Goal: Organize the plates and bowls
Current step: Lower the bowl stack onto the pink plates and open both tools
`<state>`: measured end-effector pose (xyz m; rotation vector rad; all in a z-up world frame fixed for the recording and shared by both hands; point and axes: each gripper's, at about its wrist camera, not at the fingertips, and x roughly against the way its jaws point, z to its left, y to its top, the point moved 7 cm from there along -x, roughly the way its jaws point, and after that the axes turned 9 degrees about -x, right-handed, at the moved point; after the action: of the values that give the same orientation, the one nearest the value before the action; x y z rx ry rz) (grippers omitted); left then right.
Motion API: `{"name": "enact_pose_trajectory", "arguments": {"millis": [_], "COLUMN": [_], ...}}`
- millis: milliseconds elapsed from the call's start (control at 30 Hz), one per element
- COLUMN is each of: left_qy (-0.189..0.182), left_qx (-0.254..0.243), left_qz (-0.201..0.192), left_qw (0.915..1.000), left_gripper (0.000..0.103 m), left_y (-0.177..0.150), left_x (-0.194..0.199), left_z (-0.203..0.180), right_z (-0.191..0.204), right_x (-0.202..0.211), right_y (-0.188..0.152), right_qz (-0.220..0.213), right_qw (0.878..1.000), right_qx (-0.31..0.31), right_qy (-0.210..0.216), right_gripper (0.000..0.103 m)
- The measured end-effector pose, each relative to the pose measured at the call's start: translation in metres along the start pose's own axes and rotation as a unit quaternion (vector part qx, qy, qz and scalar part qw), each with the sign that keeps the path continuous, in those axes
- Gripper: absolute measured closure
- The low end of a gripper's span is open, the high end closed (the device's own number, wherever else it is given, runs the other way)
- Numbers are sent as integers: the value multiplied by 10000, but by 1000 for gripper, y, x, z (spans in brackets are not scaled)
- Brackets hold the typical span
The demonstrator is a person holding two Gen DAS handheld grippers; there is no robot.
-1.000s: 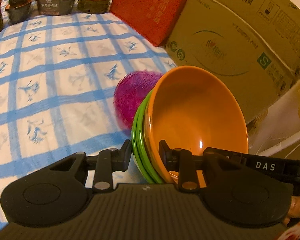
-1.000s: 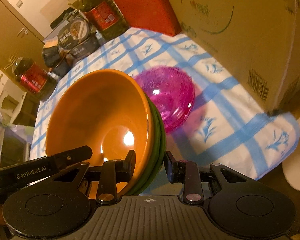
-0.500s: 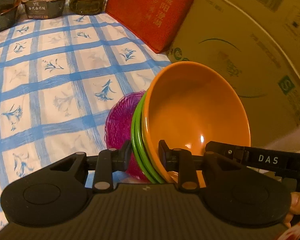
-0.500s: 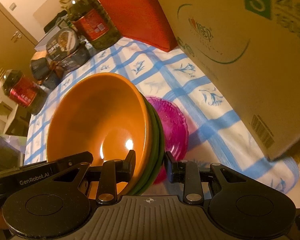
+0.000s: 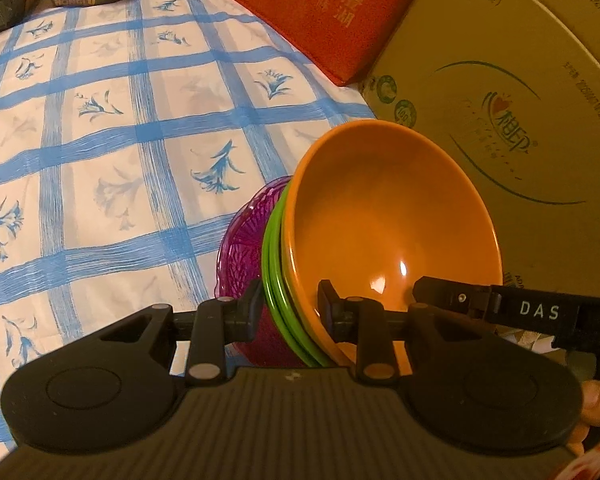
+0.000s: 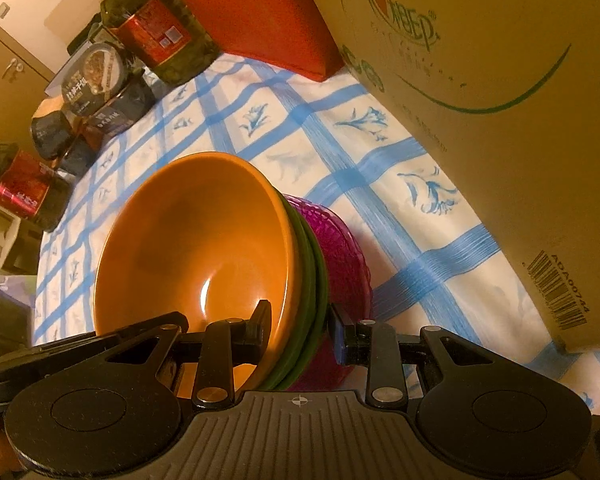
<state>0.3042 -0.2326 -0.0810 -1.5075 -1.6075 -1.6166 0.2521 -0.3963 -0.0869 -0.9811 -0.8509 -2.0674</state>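
An orange bowl (image 5: 380,220) sits nested in green bowls (image 5: 274,264), and the stack is held tilted above the blue-checked tablecloth (image 5: 100,140). My left gripper (image 5: 290,308) is shut on the stack's rims on one side. On the opposite side my right gripper (image 6: 300,320) is shut on the same rims, orange bowl (image 6: 200,248) inside and green bowls (image 6: 310,264) outside. A purple glass dish (image 5: 244,240) lies on the cloth right under the stack, also seen as the purple dish (image 6: 348,256) by my right outer finger. Whether the stack touches it is hidden.
A large cardboard box (image 5: 500,100) stands close on the right, with a red box (image 5: 320,12) leaning beside it. Oil bottles (image 6: 160,28) and packaged food tubs (image 6: 96,92) line the back of the table. Open cloth lies to the left.
Both grippers have carried the bowl stack forward and down. The purple dish, earlier seen well beyond the stack, is now mostly covered by it.
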Motion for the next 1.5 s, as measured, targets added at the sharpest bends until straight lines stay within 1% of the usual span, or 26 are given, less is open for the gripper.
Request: {"name": "enact_pose_trajectory", "arguments": {"millis": [100,233,400,500,567,633,833,900,967,1067,1133,1200,1233,1267,1300,1367,1433,1500], "left_qy": [24,33,-30,-48,-45,10,78,88,109,171,233,301,335,393,445,535,669,824], "left_qx": [-9,-46,45,88,112,88,86,120,183,189,156,180,173,166,153,115,69,-17], "left_qz": [-90,-75,-158,-203,-271,-407,-614,-697,-809,-993,-1066,-1152,-1190,-1248,-1301,-1379,-1433,-1436], "left_qw": [10000,10000,9999,9997,9996,9991,9980,9975,9965,9947,9939,9927,9922,9913,9904,9889,9874,9862], "left_gripper": [77,77,77,77,76,74,70,66,58,51,49,42,37,33,32,24,20,18], "left_y": [2,2,1,1,0,1,-3,-6,-11,-21,-29,-38,-42,-47,-52,-63,-73,-85], "left_x": [-1,-2,-2,0,3,10,29,38,49,67,78,87,91,96,100,106,110,113], "left_z": [2,2,3,3,4,4,3,4,6,8,8,9,9,9,9,9,9,9], "right_z": [2,3,2,4,8,12,21,23,24,21,20,17,16,15,13,11,8,3], "right_x": [-1,-2,-2,1,8,16,36,44,53,63,71,76,78,79,80,81,83,85], "right_y": [-1,-2,-3,-2,-3,-4,-12,-17,-24,-34,-41,-51,-56,-61,-67,-77,-88,-98], "right_qz": [-11,-29,-46,-106,-214,-316,-522,-620,-720,-820,-902,-959,-966,-960,-949,-933,-954,-973], "right_qw": [10000,10000,9999,9997,9992,9988,9974,9967,9959,9953,9945,9942,9941,9942,9943,9944,9943,9942], "right_qx": [37,84,82,98,149,221,300,355,396,368,356,336,316,294,273,262,281,298], "right_qy": [21,32,115,207,290,308,389,374,374,360,385,366,373,389,405,417,391,354], "right_gripper": [72,72,70,65,52,47,40,39,37,35,34,32,31,31,30,30,29,28]}}
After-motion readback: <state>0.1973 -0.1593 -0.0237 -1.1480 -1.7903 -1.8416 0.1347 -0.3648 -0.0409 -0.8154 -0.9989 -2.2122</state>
